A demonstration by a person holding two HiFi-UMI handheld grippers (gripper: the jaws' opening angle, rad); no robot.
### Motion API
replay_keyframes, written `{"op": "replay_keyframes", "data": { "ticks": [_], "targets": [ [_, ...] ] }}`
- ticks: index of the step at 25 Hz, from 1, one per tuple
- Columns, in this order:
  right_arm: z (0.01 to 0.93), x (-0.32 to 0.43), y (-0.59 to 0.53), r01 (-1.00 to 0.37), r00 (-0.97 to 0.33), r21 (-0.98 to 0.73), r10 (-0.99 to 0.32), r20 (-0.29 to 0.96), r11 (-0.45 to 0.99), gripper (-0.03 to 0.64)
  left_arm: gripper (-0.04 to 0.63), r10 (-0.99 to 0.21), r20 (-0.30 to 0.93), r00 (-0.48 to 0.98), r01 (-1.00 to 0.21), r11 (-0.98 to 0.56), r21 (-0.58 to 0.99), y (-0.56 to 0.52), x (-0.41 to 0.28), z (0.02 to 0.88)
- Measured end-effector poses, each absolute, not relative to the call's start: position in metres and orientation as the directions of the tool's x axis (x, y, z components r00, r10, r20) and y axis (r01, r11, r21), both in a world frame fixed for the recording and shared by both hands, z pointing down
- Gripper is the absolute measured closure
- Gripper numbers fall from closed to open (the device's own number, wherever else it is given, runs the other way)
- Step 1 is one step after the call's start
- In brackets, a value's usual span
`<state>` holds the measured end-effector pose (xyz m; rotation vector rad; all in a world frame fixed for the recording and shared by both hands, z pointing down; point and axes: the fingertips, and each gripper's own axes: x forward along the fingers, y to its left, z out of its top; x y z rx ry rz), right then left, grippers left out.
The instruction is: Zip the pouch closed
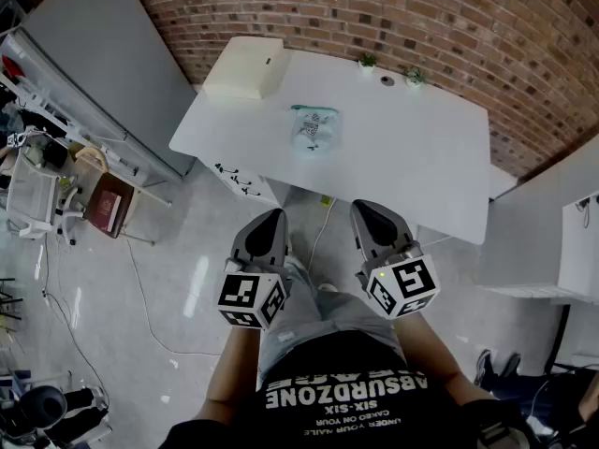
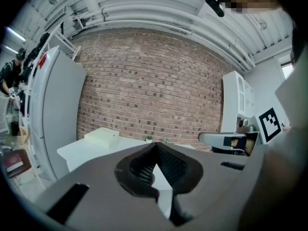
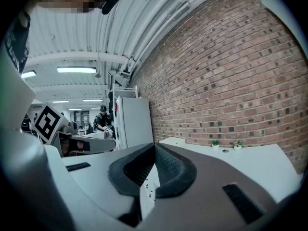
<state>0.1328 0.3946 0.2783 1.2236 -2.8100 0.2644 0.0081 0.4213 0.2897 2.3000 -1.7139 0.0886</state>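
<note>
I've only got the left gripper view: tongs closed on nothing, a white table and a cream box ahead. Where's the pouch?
Observer: The head view shows the pouch lying on the white table, right of the cream box, with nothing touching it.
Operator: And the other side?
Observer: The right tongs are shut as well, with nothing between them.
Operator: Close enough to start zipping?
Observer: Probably not. From above, the left tongs and the right tongs both sit short of the table's near edge, over the floor.
</note>
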Motion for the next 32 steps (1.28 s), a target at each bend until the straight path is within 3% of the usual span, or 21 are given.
{"op": "replay_keyframes", "data": {
  "ticks": [13,28,32],
  "targets": [
    [0.274,0.125,0.368,-0.715,-0.699,-0.101,-0.706,0.118,0.692,0.618,0.591,-0.929,0.230,0.290,-0.952,-0.256,0.169,0.399,-0.004,0.287],
    [0.281,0.114,0.278,-0.712,-0.698,-0.060,-0.695,0.175,0.700,0.615,0.589,-0.908,0.242,0.343,-0.935,-0.306,0.178,0.302,-0.022,0.292],
    [0.280,0.110,0.243,-0.712,-0.697,-0.060,-0.692,0.188,0.700,0.566,0.586,-0.907,0.242,0.345,-0.935,-0.309,0.176,0.269,-0.032,0.291]
  ]
}}
